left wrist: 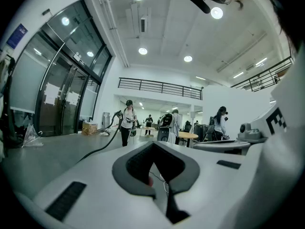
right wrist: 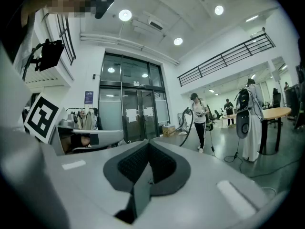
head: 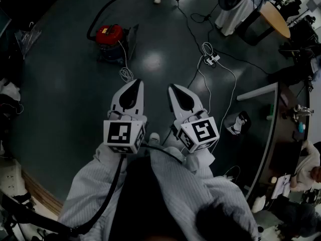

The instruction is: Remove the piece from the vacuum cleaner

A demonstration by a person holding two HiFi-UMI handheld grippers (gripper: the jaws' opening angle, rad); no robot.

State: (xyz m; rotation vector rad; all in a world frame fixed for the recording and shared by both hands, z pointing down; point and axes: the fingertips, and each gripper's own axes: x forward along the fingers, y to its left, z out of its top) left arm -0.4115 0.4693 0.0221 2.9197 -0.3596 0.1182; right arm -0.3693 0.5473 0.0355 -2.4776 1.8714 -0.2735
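The red vacuum cleaner [head: 109, 36] stands on the dark floor well ahead of me. Its black hose [head: 111, 6] curves away toward the top of the head view. My left gripper [head: 136, 82] and right gripper [head: 173, 88] hang side by side in front of my body, pointing forward and far short of the vacuum. Both are shut with nothing between the jaws. The left gripper view looks along its closed jaws [left wrist: 153, 145], past a black hose [left wrist: 97, 150] on the floor, toward a distant person [left wrist: 127, 126]. The right gripper's closed jaws [right wrist: 148, 145] face glass doors [right wrist: 131, 113].
White and black cables [head: 228, 82] and a power strip [head: 212, 59] lie on the floor to the right of the vacuum. A round table [head: 275, 19] stands at the far right and a long desk [head: 273, 129] runs along the right side. Several people stand in the hall.
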